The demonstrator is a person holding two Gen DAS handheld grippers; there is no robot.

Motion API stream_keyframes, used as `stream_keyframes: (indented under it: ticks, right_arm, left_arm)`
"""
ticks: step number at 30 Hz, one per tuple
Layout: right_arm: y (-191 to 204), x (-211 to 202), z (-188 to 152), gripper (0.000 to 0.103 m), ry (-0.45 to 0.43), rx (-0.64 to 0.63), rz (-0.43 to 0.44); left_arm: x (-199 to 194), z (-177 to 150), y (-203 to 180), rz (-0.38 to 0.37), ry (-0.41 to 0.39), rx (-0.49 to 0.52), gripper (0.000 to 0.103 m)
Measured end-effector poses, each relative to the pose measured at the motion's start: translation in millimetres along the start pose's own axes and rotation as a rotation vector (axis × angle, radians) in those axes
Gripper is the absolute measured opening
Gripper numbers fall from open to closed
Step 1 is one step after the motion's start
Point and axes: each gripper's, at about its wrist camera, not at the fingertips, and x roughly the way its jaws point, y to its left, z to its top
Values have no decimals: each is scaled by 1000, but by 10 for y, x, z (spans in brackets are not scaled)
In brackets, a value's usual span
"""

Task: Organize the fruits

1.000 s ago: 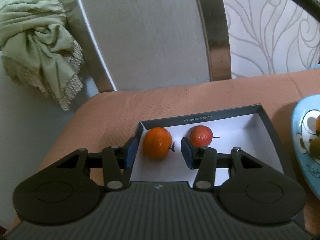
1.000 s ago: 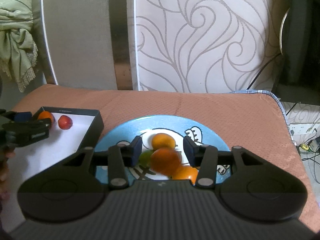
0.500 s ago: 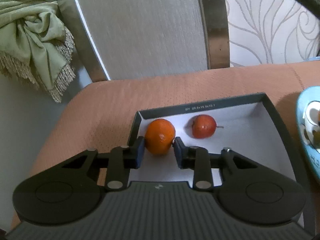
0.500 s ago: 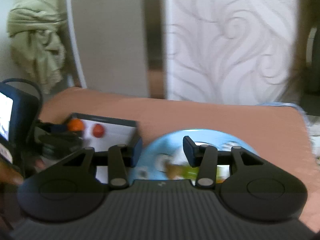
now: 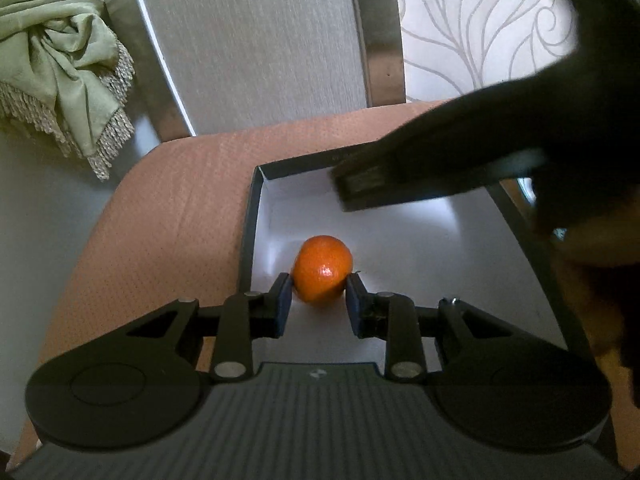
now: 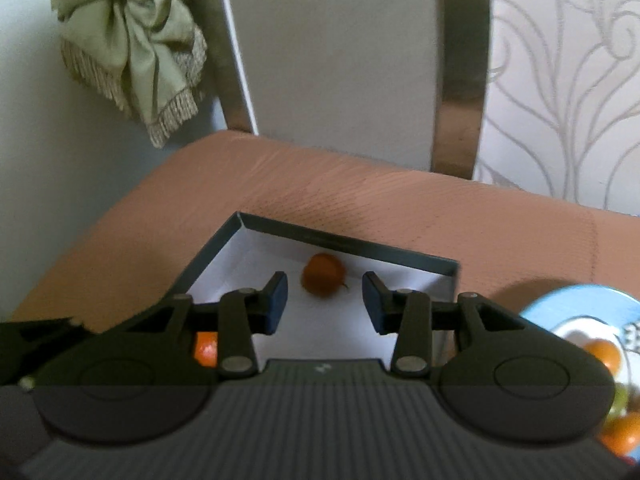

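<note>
In the left wrist view my left gripper is shut on an orange tangerine low inside the white-lined box. My right gripper reaches across the box's far side as a dark blur and hides the small red fruit there. In the right wrist view the right gripper is over the box with its jaws closing. The red fruit lies just ahead between its fingertips, untouched by the pads. The held tangerine peeks out behind its left finger.
A blue plate with several orange and green fruits sits right of the box on the salmon-coloured seat. A chair back rises behind it, and a green fringed cloth hangs at the far left.
My left gripper closed on the tangerine and drew it away from the box's far wall. My right gripper swung left from the plate to the box, nothing between its fingers.
</note>
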Motion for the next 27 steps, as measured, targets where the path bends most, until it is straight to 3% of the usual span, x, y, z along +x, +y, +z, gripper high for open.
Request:
stream_keyframes:
  ticks: [6,10,13,24,27]
  right_arm:
    - [19,241,49,43,38,18,-20]
    - [1,348,31,33,66,47,-6]
    - [40,313,6,33,62,34,-16]
    - [84,-500,-68,33,-72,57,-47]
    - [40,-753,-112,33,-117,80,-60]
  left_arm:
    - [-27,3,102,-5,14,-8,34]
    - [-37,-21,113,-6,13,5,34]
    - [-32,-24,127,-10,12,8,34]
    - [-124,38,85,-31,-10,-2,33]
    - [-209,91,18,-45,-37,6,26]
